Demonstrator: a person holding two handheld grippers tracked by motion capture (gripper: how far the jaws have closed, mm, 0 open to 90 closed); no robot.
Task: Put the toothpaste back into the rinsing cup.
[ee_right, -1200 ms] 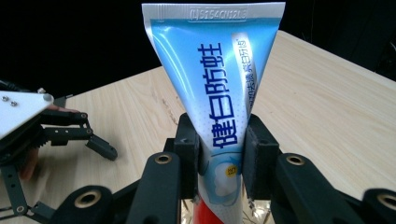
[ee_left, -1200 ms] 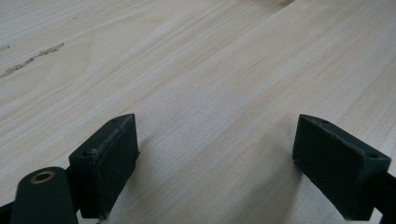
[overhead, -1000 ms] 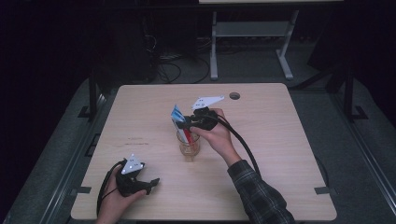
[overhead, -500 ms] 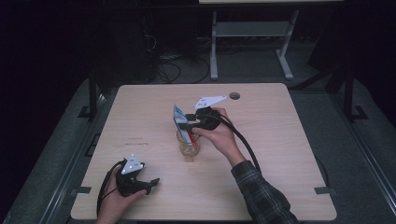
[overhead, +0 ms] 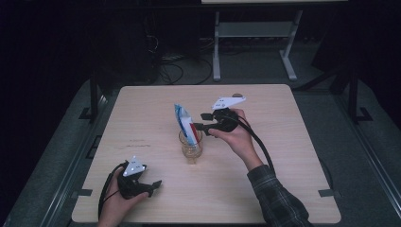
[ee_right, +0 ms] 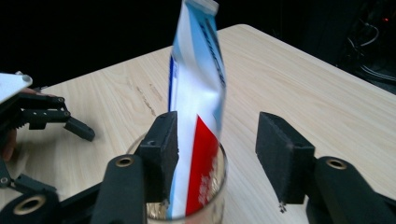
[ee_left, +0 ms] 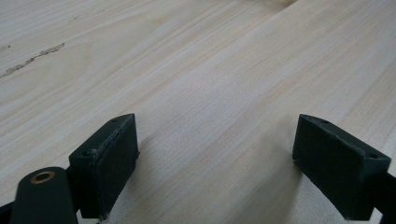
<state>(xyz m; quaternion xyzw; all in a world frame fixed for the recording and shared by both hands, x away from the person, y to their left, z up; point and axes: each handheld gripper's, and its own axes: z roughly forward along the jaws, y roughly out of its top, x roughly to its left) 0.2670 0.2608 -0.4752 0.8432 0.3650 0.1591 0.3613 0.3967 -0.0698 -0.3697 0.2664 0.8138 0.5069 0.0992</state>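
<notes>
While the left gripper (overhead: 150,185) rests low on the near-left part of the wooden table (overhead: 293,156), a hand (overhead: 116,203) holds it from the near edge and its cable loops round beside that hand. Seen from the left gripper view, its two black jaws stand wide apart with bare wood grain between them, and they hold nothing; the pads (ee_left: 114,158) sit just above or on the tabletop, which one I cannot tell.

Near the middle of the table stands a clear glass (overhead: 190,146), upright, well apart from the left gripper. A toothpaste tube (overhead: 186,124), white with blue at the top and red lower down, stands in the glass and leans toward the far left, its crimped end sticking well above the rim.

Just right of the glass, the right gripper (overhead: 200,127) is held by the right hand (overhead: 235,137), a plaid sleeve (overhead: 276,198) behind it and a grey plate on top. From the right gripper view, its jaws are spread on either side of the tube above the glass rim; one pad lies against or just beside the tube, the other stands clear of it, so the tube is not clamped.
</notes>
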